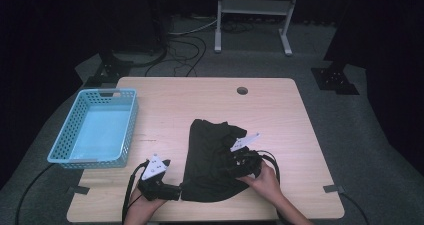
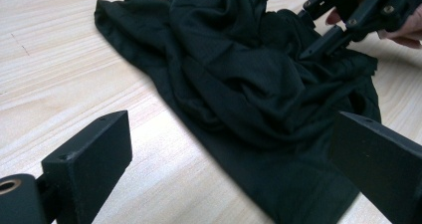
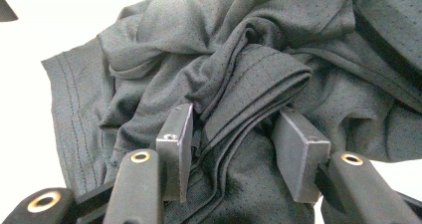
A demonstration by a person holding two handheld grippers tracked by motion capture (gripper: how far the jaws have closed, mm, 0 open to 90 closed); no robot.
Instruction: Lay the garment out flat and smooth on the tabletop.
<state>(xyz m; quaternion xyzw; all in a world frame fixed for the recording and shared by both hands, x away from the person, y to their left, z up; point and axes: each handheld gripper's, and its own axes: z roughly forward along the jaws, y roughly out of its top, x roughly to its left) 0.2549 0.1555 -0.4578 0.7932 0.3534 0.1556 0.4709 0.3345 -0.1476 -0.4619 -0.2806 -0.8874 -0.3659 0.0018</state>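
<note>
The black shirt [image 1: 212,160] is lying crumpled on the bench [image 1: 280,110]. The right tongs [image 3: 234,149], half open, are straddling a thick fold to gather it; the left tongs [image 2: 224,174] are waiting wide open beside its edge.

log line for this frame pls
left claw: open, at black garment edge | right claw: fold between jaws, grip unclear | basket: nothing inside

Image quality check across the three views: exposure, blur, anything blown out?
High view: dim, dark surround, black garment shows almost no detail. Left gripper view: evenly lit, table grain sharp, near jaws soft. Right gripper view: table blown out to white, fabric weave crisp, nearest jaw parts slightly blurred.
</note>
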